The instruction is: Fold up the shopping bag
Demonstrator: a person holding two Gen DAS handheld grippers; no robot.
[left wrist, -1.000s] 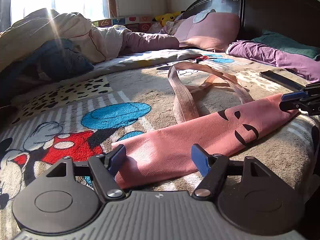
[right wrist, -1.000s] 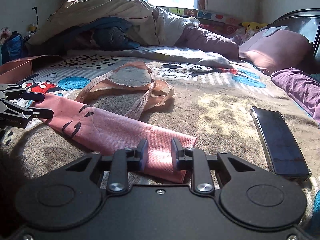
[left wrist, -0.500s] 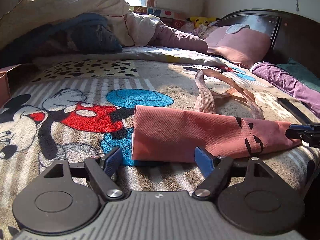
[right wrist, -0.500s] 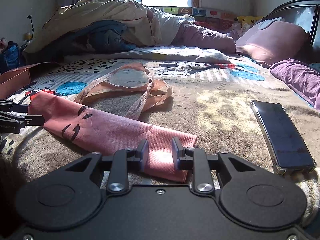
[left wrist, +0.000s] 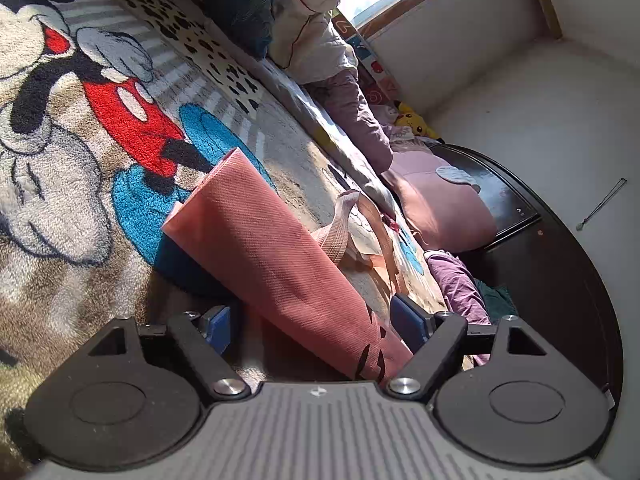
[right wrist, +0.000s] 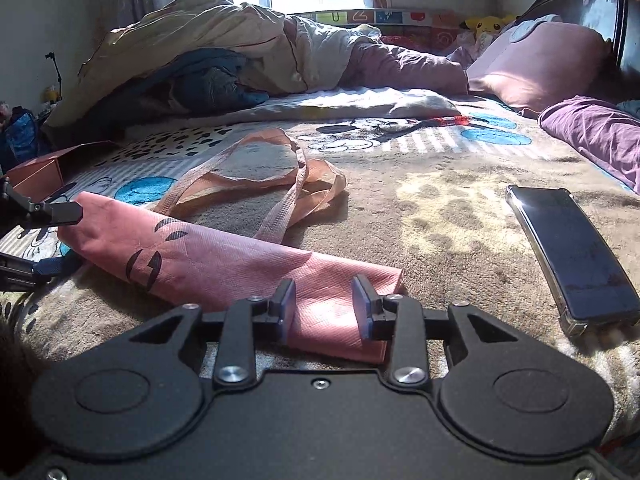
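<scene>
Bed (right wrist: 440, 184): covered by a cartoon-print blanket (left wrist: 120, 112); bedding heaped at the far left, below a window. Dark headboard (right wrist: 600, 4) at far right, with a pink pillow (right wrist: 540, 64) leaning on it and a yellow plush toy (right wrist: 486, 24) beside it.

Shopping bag (right wrist: 224, 264): pink, folded into a long narrow strip, lying across the near part of the bed from left to right. Black printed marks show toward its left half. Its handles (right wrist: 280, 168) loop loosely on the blanket just beyond the strip.

Phone (right wrist: 572, 252): dark screen up, lying on the blanket to the right of the bag, apart from it.

Right gripper (right wrist: 324, 306): jaws partly parted, straddling the bag's right end; pads just beside the fabric, not clenched on it.

Left gripper (left wrist: 312, 324): camera view strongly tilted. Jaws released and spread wide, one pad on each side of the strip's left end, which rises off the blanket. In the right wrist view one finger lies over the bag's end and one under it; contact cannot be told.
</scene>
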